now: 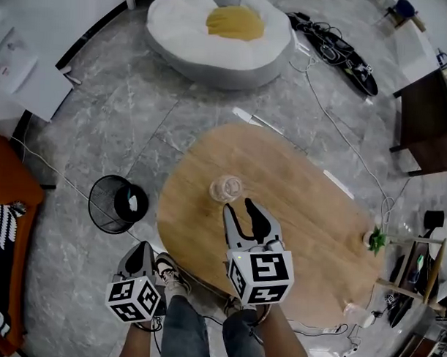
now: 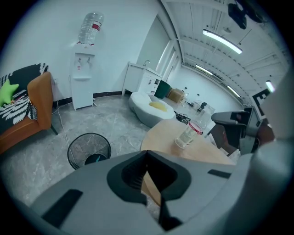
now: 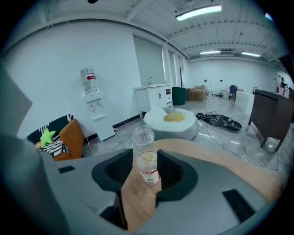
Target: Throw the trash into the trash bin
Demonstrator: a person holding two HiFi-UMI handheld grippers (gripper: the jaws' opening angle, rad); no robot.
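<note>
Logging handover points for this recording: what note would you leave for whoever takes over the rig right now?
Left gripper: jaws together, empty, held low at the table's near-left edge.
Right gripper: jaws apart, aimed at the clear bottle, which stands upright on the wooden table just ahead of the tips; not gripped.
Trash bin: black mesh, on the floor left of the table, something small inside.
Done: approach only. Left: close on the bottle, carry it to the bin, drop it.

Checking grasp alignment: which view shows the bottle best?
Right gripper view: the bottle stands close, upright, framed by the open right gripper. Head view shows only its top; left gripper view shows it small.
</note>
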